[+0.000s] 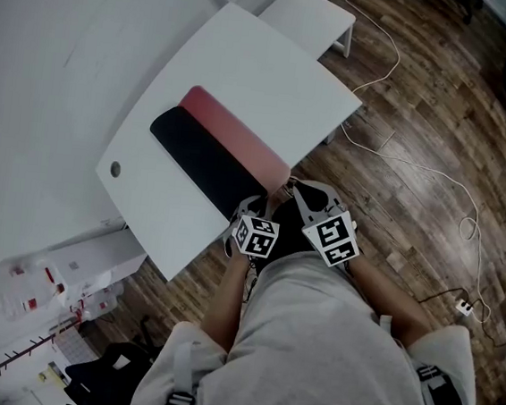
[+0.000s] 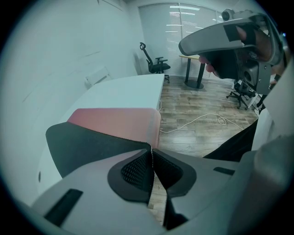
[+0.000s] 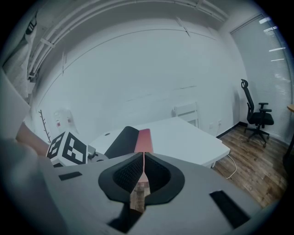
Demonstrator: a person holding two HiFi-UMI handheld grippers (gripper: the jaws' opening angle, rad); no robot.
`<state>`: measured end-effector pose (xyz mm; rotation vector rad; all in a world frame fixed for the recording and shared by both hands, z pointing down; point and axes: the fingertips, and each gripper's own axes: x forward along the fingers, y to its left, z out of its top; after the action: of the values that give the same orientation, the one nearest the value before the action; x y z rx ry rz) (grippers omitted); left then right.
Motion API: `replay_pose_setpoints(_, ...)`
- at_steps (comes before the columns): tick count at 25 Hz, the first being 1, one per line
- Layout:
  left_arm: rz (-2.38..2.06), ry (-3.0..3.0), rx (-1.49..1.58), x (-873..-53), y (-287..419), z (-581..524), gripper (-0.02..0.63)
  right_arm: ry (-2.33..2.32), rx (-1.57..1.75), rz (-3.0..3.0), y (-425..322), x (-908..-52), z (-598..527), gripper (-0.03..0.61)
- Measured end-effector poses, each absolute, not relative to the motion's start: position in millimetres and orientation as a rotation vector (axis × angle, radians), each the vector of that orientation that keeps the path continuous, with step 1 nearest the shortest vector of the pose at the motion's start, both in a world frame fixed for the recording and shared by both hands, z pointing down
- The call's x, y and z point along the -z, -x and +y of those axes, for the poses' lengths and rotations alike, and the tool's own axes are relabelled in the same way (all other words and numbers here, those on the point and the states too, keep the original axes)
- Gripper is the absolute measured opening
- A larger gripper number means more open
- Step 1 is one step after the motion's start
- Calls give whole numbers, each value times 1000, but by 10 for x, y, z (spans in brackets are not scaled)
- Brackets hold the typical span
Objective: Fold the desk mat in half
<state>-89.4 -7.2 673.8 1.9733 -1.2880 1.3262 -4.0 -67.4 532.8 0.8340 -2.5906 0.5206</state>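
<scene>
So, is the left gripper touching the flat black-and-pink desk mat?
Touching. The left gripper view shows the left gripper pinched shut on the stitched edge of the black-and-pink desk mat.

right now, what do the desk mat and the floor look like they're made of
The desk mat: probably faux leather or similar soft sheet, matte, black on one face and pink on the other; it bends without a crease. The floor: wood or wood-look laminate, brown grained planks with seams, low sheen.
</scene>
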Motion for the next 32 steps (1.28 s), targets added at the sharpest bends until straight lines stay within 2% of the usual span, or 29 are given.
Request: replay_pose_setpoints(32, -1243, -1990, -1351, -6721, 758, -215, 44, -861, -535, -2589, -78, -5328, -881, 41)
